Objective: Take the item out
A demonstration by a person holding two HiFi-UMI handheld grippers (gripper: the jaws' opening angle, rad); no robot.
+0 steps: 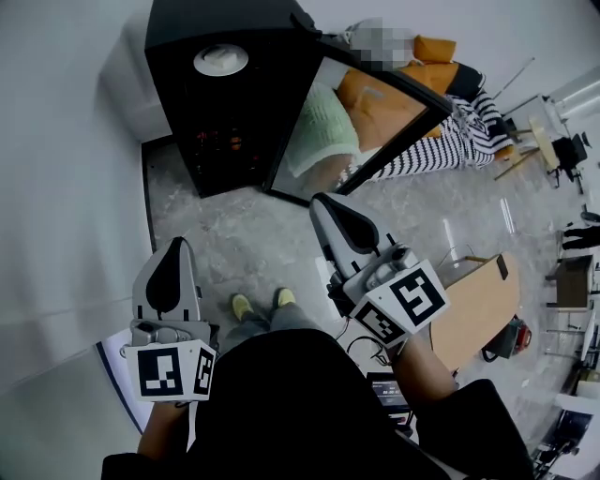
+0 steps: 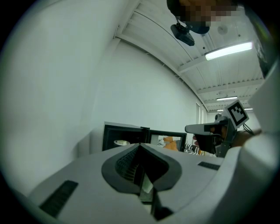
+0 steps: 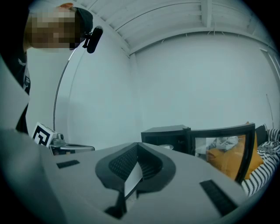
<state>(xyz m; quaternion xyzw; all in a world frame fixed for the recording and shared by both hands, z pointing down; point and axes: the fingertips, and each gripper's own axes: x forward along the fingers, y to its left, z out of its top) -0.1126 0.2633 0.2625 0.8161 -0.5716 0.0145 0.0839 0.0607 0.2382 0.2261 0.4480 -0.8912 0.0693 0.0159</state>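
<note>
Here, a person is standing before a black cabinet (image 1: 220,23) whose glass door (image 1: 361,117) is hanging open to its right. A white dish (image 1: 221,60) is sitting inside the cabinet on its upper level, with something reddish showing dimly lower down. The left gripper (image 1: 178,244) is pointing toward the cabinet from the left, its jaws lying together with nothing between them. The right gripper (image 1: 320,200) is reaching further forward, its tip showing near the door's lower edge; its jaws are also pressing together and holding nothing. Both are hanging well apart from the dish. The person's yellow shoes (image 1: 242,306) are showing on the grey floor (image 1: 234,239) between the two grippers.
</note>
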